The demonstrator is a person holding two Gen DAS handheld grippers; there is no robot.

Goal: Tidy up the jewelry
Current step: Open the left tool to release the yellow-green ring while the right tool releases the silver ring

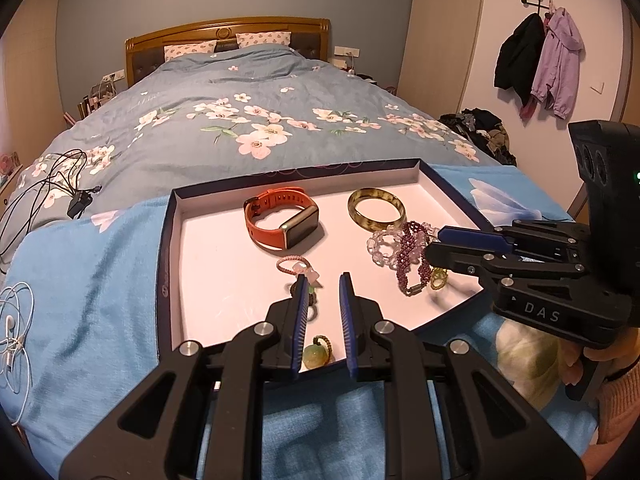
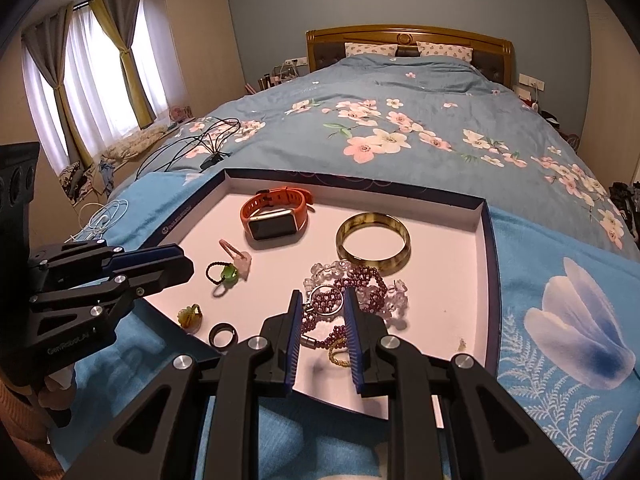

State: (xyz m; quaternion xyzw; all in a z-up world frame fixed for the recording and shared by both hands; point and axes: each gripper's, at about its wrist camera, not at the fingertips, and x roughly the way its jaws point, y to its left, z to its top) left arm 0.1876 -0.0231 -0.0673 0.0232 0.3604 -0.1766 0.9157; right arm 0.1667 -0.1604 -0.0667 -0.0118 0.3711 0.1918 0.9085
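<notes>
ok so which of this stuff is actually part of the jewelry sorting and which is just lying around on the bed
Part of the job:
- shallow dark-rimmed white tray
- orange-strapped smartwatch
- amber-green bangle
- purple beaded bracelet
- clear crystal bracelet
- black ring

Just lying about:
- black charger cables
- white earphones
- floral blue duvet

Left gripper [image 1: 323, 280] is held low over the near edge of the tray [image 1: 168, 240], jaws narrowly parted, nothing clamped. A green bead charm [image 1: 316, 354] is seen between the fingers, lying on the tray floor. Right gripper [image 1: 434, 244] is poised over the purple bead bracelet [image 1: 412, 256], jaws nearly closed; contact can't be told. Orange watch [image 1: 280, 222] and amber bangle [image 1: 376, 210] are laid farther back. White earphones [image 1: 14, 344] are left on the blue blanket [image 1: 88, 272].
</notes>
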